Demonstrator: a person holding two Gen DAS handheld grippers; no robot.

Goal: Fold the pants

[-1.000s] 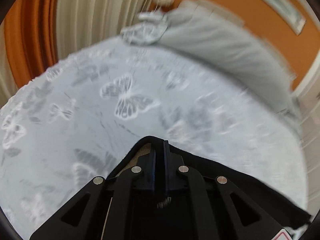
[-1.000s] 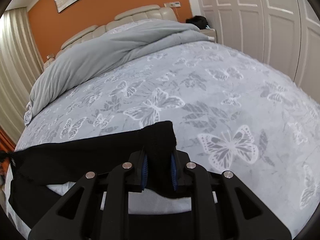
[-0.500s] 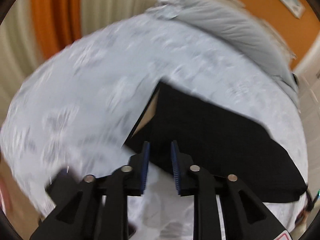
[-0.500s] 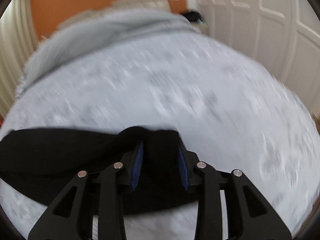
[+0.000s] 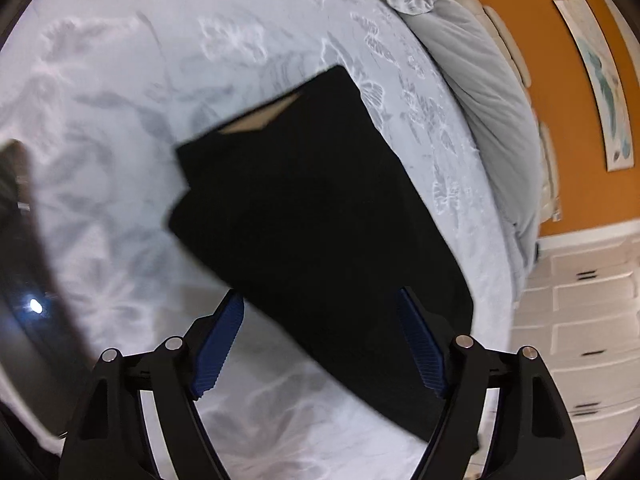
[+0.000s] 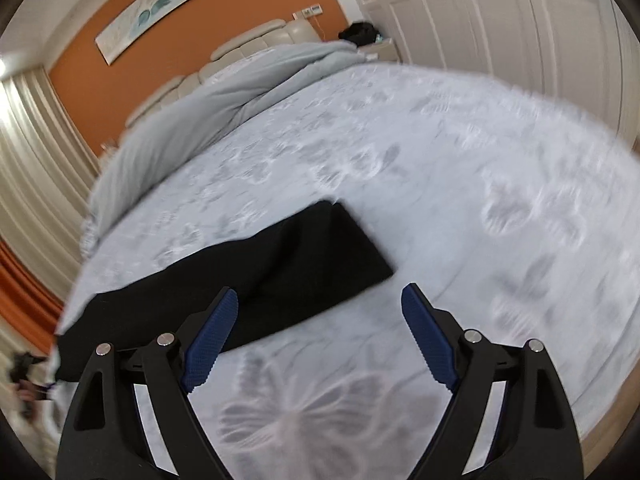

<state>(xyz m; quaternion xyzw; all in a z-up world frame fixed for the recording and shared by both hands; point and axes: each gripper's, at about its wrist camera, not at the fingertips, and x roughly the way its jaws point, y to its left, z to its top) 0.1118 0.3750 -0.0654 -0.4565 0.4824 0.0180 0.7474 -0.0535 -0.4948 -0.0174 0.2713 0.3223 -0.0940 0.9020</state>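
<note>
The black pants lie flat on the butterfly-print bedspread, a tan lining showing at the far open end. My left gripper hovers over their near edge with jaws wide and still opening; the cloth passes under the gap, and neither blue pad presses on it. In the right wrist view the pants stretch from the lower left to a squared end at the middle. My right gripper is drawn back just short of them, jaws opening, nothing between the pads.
A grey duvet is bunched along the head of the bed under a padded headboard and an orange wall. White wardrobe doors stand on the right. Curtains hang at the left. A dark blurred shape crosses the left wrist view's left edge.
Both grippers were shut on the pants' cloth, then opened and let go. The pants now lie on the bed. Both hands have drawn back, and the left one has rolled.
</note>
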